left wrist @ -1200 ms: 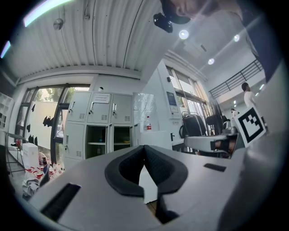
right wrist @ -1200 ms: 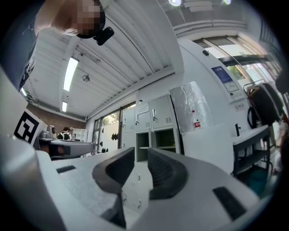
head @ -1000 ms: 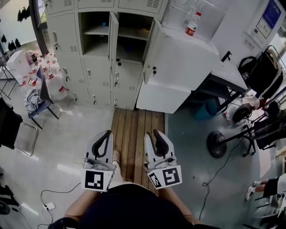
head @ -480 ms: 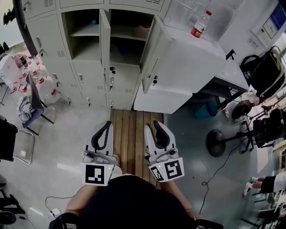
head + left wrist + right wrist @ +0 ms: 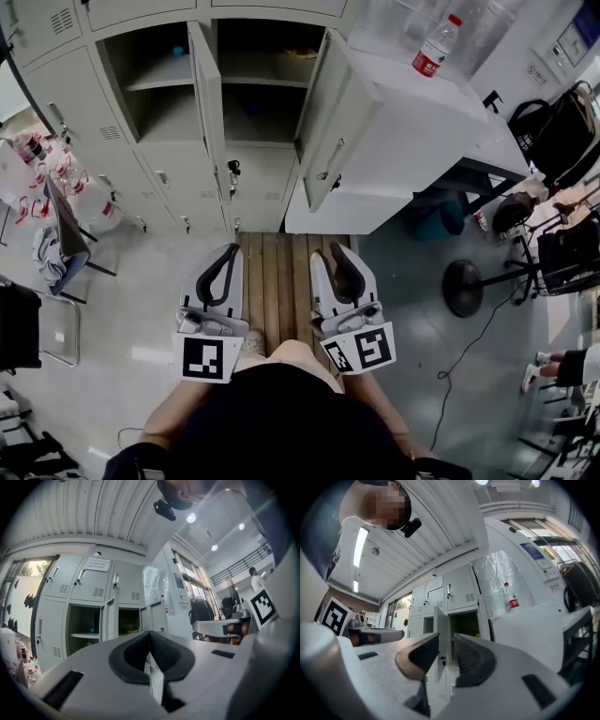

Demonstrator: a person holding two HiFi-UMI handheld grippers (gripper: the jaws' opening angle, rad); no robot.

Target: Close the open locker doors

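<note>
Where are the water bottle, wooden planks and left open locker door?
water bottle [image 5: 438,47], head view, its body
wooden planks [image 5: 279,267], head view, bare middle board
left open locker door [image 5: 208,94], head view, its panel

The top row of lockers [image 5: 141,11] is cut off by the far edge of the head view. A small blue thing [image 5: 178,50] in the left open compartment and a yellowish thing [image 5: 298,53] in the right one are too small to tell. In the left gripper view the left tool [image 5: 150,632] covers the lower lockers [image 5: 262,187]. A person's legs [image 5: 567,367] are cut off at the right edge.
</note>
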